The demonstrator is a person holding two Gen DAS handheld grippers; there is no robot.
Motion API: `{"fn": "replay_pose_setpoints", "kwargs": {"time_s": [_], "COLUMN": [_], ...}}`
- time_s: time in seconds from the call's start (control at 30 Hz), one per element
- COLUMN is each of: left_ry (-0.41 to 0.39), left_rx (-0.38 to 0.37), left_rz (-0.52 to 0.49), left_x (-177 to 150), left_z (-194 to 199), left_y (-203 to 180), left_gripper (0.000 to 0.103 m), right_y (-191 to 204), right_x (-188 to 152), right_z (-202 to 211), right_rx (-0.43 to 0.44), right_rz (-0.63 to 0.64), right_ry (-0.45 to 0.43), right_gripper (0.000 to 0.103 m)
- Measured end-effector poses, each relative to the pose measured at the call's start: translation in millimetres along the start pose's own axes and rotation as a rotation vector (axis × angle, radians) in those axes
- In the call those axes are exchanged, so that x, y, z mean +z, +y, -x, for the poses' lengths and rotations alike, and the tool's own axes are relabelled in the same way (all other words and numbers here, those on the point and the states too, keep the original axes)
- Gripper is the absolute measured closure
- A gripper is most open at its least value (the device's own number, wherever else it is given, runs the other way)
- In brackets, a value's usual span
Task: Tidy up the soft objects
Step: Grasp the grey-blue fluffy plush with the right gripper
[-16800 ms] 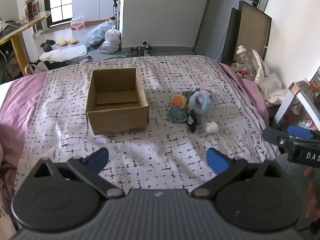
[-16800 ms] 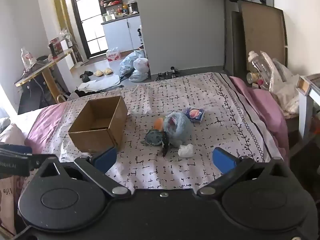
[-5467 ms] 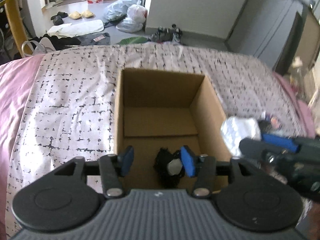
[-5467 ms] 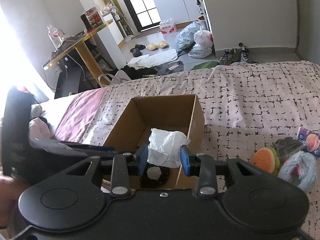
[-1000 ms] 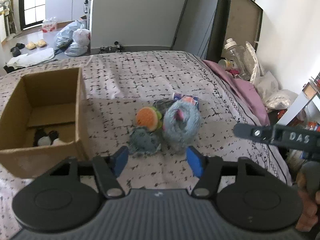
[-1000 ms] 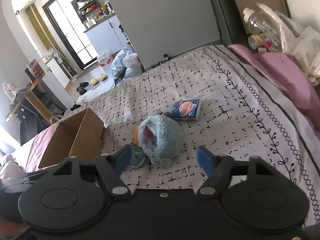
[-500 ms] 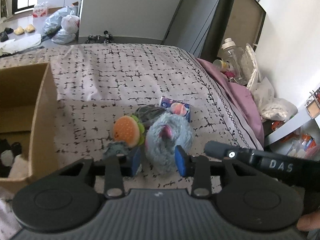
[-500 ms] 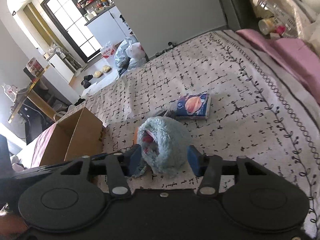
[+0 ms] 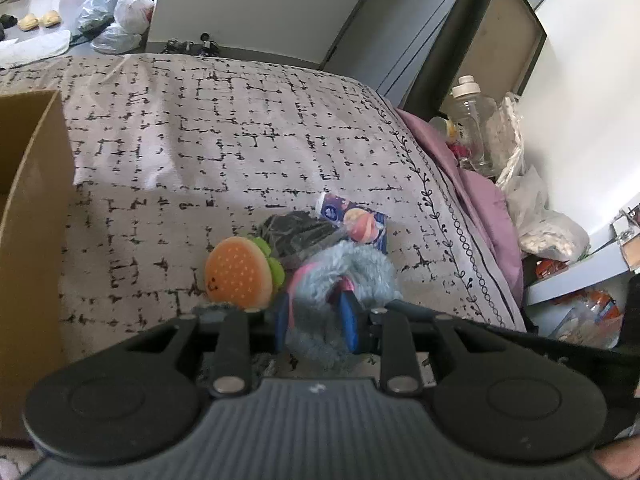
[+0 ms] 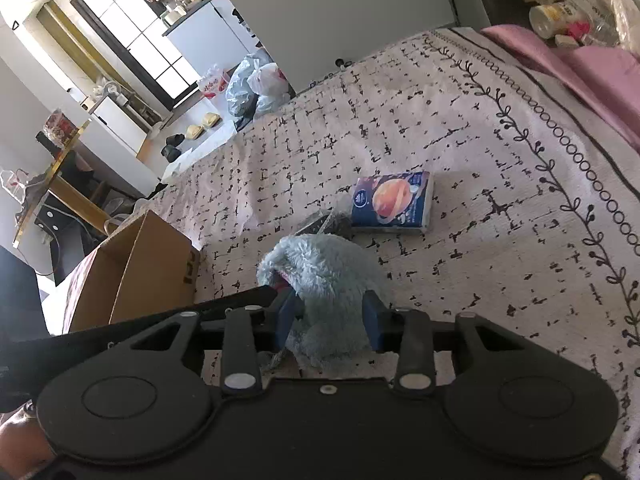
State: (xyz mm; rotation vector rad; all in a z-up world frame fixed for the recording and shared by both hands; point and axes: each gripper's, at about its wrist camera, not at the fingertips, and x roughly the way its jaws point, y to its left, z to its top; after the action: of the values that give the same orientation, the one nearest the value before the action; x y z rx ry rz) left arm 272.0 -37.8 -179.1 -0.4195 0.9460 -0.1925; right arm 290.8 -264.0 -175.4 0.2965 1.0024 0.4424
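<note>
A fluffy blue plush [image 9: 352, 268] with a pink inside lies on the patterned bedspread [image 9: 224, 140]. Both grippers are on it, and both sets of jaws are closing. My left gripper [image 9: 315, 324] presses its blue pads into the fur near the pink opening. From the other side, my right gripper [image 10: 328, 320] squeezes the plush [image 10: 324, 268] across its body. An orange burger plush [image 9: 238, 272] touches it on the left. Behind lie a dark grey soft item [image 9: 296, 232] and a blue tissue pack [image 10: 392, 200]. The open cardboard box [image 10: 152, 264] stands to the left.
The box wall [image 9: 32, 200] fills the left edge of the left wrist view. A pink sheet [image 9: 480, 200], a plastic bottle [image 9: 468, 120] and white bags [image 9: 552, 232] line the bed's right side. Beyond the bed's far end are plastic bags [image 10: 256, 84] on the floor.
Both grippers came down and forward onto the blue plush. Their jaws narrowed from wide open to pressing on its fur. The box slid toward the left edge of the left wrist view.
</note>
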Motion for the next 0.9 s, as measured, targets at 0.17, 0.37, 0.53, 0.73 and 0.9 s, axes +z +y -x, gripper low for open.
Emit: {"fn": "replay_pose_setpoints", "kwargs": {"time_s": [0.17,0.37,0.53,0.73,0.9], "left_ry": [0.026,0.068,0.044,0.023,0.003], "left_rx": [-0.020,-0.082,-0.095,-0.074,-0.067], "left_rz": [0.040,0.121,0.075,0.030,0.009], "left_x": [2.2,1.9,3.4,2.1,-1.6], "left_z": [-12.1,-25.3,-14.0,1.9,19.5], "left_y": [5.3,21.2,13.2,-0.2,-5.8], "left_gripper": [0.076,0.076,0.083,0.084,0.084], "right_y": [-4.1,-9.5,-6.8,2.0,13.6], "right_x": [0.5,-0.5,-0.4,-2.5,-5.8], "right_z": [-9.4,-15.2,-6.1,7.4,21.4], "right_rx": [-0.003,-0.004,-0.017,-0.028,-0.031], "right_rz": [-0.020,-0.049,-0.042,-0.031,-0.013], "right_ry": [0.018,0.016,-0.012,-0.031,-0.050], "right_gripper": [0.066,0.078,0.082,0.082,0.082]}}
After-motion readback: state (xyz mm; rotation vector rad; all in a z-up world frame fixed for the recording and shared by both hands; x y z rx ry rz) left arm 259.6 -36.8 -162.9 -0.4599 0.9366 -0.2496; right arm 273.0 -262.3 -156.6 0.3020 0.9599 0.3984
